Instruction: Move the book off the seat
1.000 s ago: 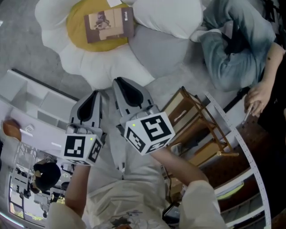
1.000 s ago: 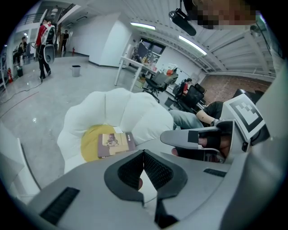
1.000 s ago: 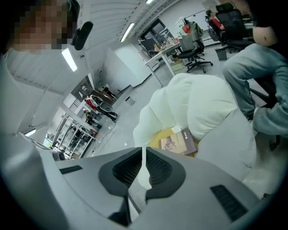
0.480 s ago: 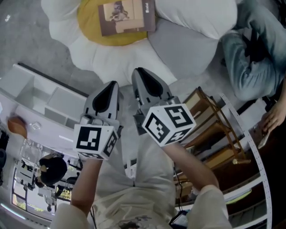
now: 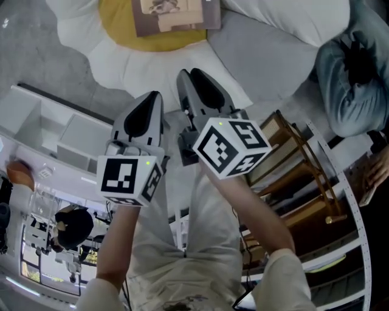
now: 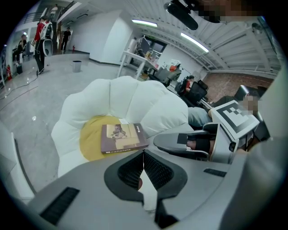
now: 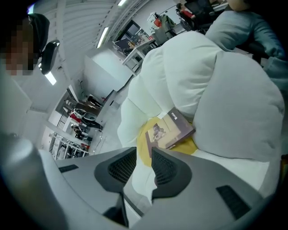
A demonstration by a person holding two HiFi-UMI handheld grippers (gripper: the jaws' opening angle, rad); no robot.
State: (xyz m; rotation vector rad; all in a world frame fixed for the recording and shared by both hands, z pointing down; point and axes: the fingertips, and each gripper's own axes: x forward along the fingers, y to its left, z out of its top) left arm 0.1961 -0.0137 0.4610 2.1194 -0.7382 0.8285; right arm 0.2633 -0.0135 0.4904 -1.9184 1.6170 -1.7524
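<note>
- Book (image 5: 176,13) well ahead of both grippers, untouched; grippers held side by side, pitched downward.
- Left gripper (image 6: 143,153): clenched tight, empty.
- Right gripper (image 7: 144,150): jaws just been opening, now parted, nothing between.
- Flanked by white shelving (image 5: 55,133) at left, wooden rack (image 5: 292,176) at right.
- Ahead, white flower-shaped seat (image 5: 152,67); flat on its yellow centre (image 5: 118,21), cover up, the book, just beside grey cushion (image 5: 267,48).

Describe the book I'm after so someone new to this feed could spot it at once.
Find the big white flower-shaped seat; its round middle is a yellow centre. Lying flat on that yellow patch is the book, a thin brown rectangle with a pale picture on its cover. It is the only flat, hard-edged thing on the soft seat.
</note>
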